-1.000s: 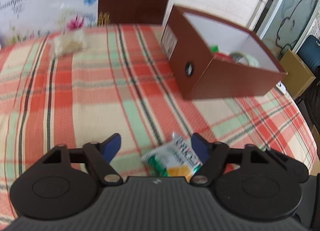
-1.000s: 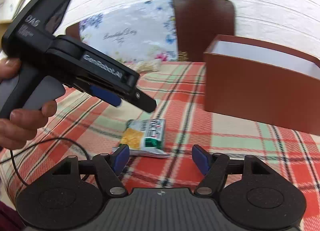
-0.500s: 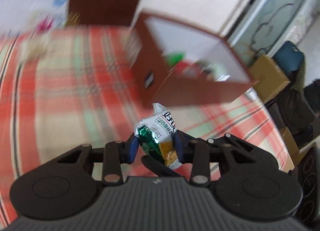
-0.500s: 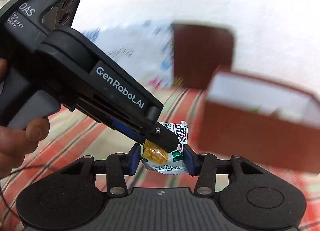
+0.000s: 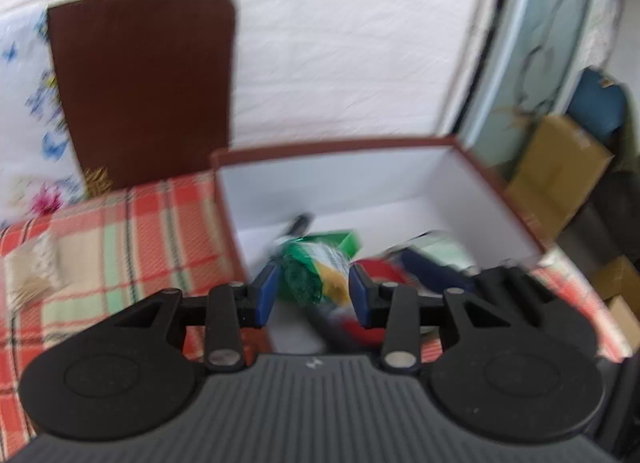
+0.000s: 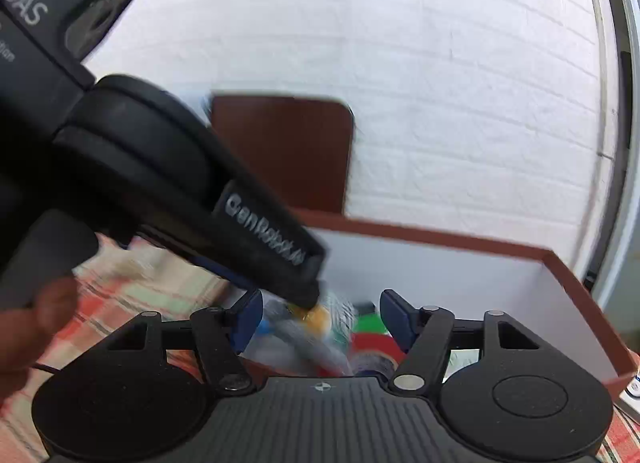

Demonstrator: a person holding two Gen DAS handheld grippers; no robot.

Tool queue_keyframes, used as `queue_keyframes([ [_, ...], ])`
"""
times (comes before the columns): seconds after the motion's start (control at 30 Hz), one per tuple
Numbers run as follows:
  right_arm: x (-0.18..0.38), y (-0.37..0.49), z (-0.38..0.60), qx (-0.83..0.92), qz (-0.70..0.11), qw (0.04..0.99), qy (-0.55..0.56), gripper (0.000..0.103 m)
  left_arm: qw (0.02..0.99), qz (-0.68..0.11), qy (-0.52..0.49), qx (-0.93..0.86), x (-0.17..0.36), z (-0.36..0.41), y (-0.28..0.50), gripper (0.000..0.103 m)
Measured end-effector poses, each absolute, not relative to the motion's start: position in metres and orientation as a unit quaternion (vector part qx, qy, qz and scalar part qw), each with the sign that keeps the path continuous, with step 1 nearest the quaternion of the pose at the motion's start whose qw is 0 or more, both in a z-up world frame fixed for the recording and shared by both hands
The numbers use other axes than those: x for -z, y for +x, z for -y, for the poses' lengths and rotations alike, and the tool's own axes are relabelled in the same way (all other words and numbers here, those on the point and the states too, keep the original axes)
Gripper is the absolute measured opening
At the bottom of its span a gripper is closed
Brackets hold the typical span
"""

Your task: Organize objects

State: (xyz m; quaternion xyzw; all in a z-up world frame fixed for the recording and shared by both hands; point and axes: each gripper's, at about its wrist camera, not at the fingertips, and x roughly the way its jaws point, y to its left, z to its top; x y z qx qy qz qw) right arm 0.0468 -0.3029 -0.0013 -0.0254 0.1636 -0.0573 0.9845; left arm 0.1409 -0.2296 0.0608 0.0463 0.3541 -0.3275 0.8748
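Note:
A green, white and yellow snack packet sits between the blue pads of my left gripper, over the open brown box; whether the pads still touch it is blurred. In the right wrist view the packet shows under the left gripper's tip. My right gripper is open around that spot, above the box's near wall. Inside the box lie a red tape roll, a green item and other blurred things.
The box stands on a red, green and cream plaid cloth. A small pale bag lies on the cloth at left. A brown chair back stands behind the table. Cardboard boxes sit to the right, off the table.
Both grippers carried the packet up from the cloth to over the box. The right gripper's jaws, shut on the packet half a second ago, have spread open. The left jaws look slightly wider.

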Motion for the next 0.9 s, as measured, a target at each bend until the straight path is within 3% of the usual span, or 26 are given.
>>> queue_keyframes([
  [0.1, 0.004, 0.033, 0.305, 0.049, -0.141, 0.989, 0.003, 0.065, 0.875, -0.343, 0.046, 0.338, -0.063, 0.222, 0.13, 0.042],
  [0.2, 0.005, 0.014, 0.301, 0.065, -0.118, 0.991, 0.006, 0.065, 0.884, -0.317, 0.042, 0.343, -0.071, 0.21, 0.112, 0.051],
  [0.33, 0.006, -0.014, 0.306, 0.064, -0.117, 0.99, 0.038, 0.066, 0.894, -0.3, 0.042, 0.33, -0.074, 0.196, 0.093, 0.051],
  [0.9, 0.041, -0.035, 0.303, 0.084, -0.256, 0.955, 0.121, 0.067, 0.906, -0.342, 0.077, 0.235, -0.029, 0.136, 0.06, 0.056],
])
